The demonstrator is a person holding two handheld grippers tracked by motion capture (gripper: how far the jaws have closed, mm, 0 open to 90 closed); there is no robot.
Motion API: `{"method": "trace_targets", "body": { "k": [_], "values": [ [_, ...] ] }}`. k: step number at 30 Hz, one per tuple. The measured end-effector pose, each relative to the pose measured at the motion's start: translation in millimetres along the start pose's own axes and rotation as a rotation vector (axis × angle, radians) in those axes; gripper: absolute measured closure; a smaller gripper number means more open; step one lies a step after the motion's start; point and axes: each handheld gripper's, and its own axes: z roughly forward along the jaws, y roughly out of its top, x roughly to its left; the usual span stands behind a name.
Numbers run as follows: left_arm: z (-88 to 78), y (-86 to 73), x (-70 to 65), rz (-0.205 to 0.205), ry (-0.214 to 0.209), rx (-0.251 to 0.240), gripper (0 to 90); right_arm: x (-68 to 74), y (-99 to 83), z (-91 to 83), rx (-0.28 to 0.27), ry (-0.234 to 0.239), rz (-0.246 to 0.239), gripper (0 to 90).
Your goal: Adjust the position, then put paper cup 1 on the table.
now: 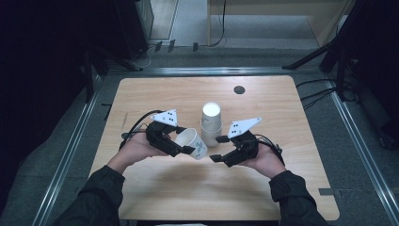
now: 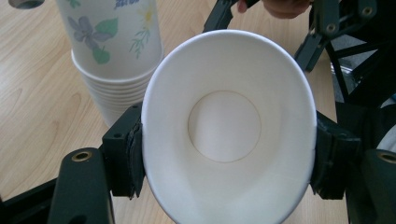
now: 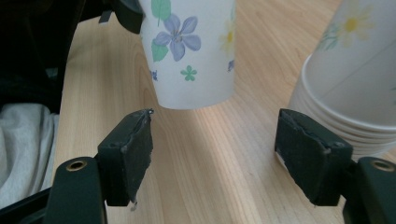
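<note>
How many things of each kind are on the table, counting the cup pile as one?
Single paper cup, squeezed in the left gripper: 1
Cup stack, upside down: 1
Grippers, with the right gripper open and holding nothing: 2
Round dark spot on the table: 1
Total: 5

White paper cup bears blue flowers, green leaves.

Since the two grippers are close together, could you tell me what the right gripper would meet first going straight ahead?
Probably the flowered white paper cup held by the left gripper; depth is unclear.
</note>
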Motion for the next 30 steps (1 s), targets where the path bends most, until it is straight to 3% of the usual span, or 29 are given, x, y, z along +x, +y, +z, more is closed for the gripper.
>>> {"method": "trace_targets", "body": {
  "k": [14, 22, 30],
  "values": [
    [-6.7, -6.9, 10.2, 0.002, 0.063, 0.046, 27.4, -6.3, -3.3, -8.6, -0.014, -0.037, 0.018, 28.3],
    [-11.2, -13.9, 20.4, -0.034, 0.091, 0.073, 27.0, -5.8, -4.6, -10.1, -0.005, -0.037, 0.01, 28.8],
    [-16.0, -23.6, 32.3, -0.059, 0.147, 0.114, 26.8, -7.7, -6.3, -12.2, -0.002, -0.042, 0.02, 28.8]
  ]
}}
